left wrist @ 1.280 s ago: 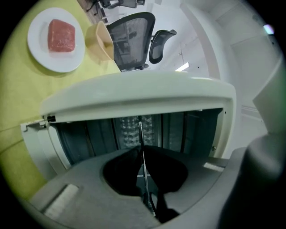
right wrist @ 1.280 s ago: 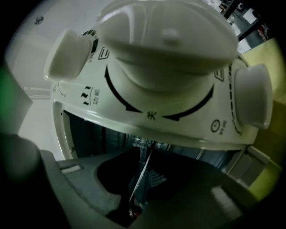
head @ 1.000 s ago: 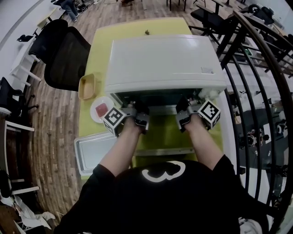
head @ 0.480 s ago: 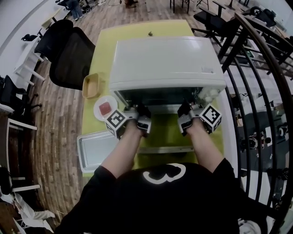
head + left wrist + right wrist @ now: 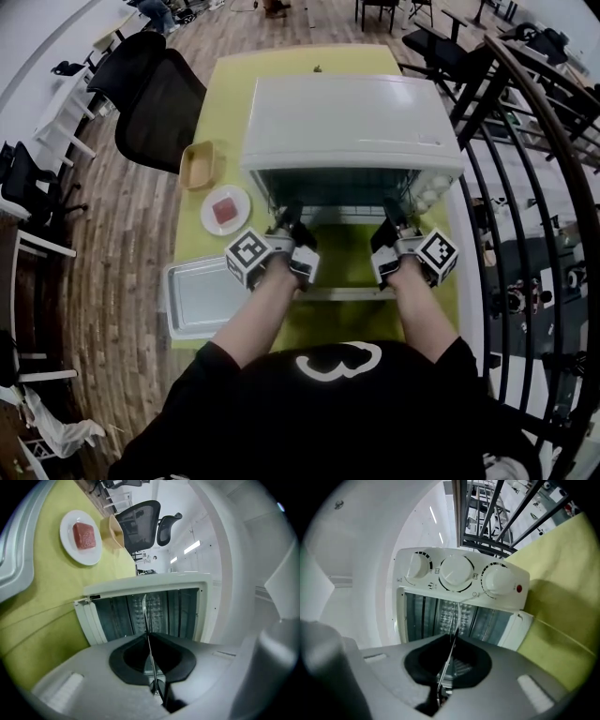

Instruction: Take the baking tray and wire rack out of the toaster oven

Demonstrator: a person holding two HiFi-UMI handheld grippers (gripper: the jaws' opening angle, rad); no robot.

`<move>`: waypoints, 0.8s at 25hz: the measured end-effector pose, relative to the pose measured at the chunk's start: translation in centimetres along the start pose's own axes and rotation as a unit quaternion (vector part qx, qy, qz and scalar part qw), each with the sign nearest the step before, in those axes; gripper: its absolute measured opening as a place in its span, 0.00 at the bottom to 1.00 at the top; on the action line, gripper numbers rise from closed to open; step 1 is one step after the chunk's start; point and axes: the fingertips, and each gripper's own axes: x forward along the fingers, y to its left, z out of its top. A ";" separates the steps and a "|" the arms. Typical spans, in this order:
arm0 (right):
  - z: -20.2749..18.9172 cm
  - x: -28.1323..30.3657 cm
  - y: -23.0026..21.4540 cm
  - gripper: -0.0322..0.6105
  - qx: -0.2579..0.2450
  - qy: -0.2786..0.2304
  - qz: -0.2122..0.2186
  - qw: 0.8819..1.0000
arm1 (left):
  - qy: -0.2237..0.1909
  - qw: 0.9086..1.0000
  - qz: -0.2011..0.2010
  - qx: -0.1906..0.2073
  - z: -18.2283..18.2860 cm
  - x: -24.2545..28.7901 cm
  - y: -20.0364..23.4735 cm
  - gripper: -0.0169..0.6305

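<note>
We find left tongs [image 5: 148, 637] and right tongs [image 5: 452, 641] both clamped on the wire rack [image 5: 146, 613] at the toaster oven [image 5: 352, 117], baking tray [image 5: 202, 300] already out; next, we judge, a level, even withdrawal.

A white round plate [image 5: 209, 222] carrying a red square slab [image 5: 226, 208] sits on the yellow-green tabletop [image 5: 225, 98], just beside a tan rectangular dish [image 5: 201, 165]. Two black mesh office chairs [image 5: 161, 105] stand against the table's left edge on the wood-plank floor [image 5: 112, 253]. A black curved metal railing [image 5: 525, 178] runs along the right.
</note>
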 end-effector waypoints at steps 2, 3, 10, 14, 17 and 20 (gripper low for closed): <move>-0.6 -1.0 0.0 0.06 0.001 -0.002 -0.001 1.000 | 0.005 1.000 0.002 0.001 -0.4 -1.0 0.1 0.05; -0.9 -1.5 0.0 0.06 0.002 -0.003 -0.004 1.000 | 0.008 1.000 0.003 -0.001 -0.6 -1.4 0.2 0.05; -2.2 -4.7 0.1 0.06 0.004 -0.012 -0.015 1.000 | 0.021 1.000 0.001 -0.009 -2.1 -4.5 0.2 0.05; -3.1 -6.6 -0.2 0.06 0.008 -0.020 -0.021 1.000 | 0.032 0.999 -0.001 -0.007 -2.8 -6.2 0.3 0.05; -3.8 -7.9 0.0 0.06 0.004 -0.024 -0.022 0.999 | 0.040 0.999 -0.002 -0.007 -3.2 -7.5 0.3 0.05; -4.5 -9.0 0.2 0.06 -0.001 -0.025 -0.017 1.000 | 0.044 0.999 -0.004 -0.006 -3.6 -8.6 0.3 0.05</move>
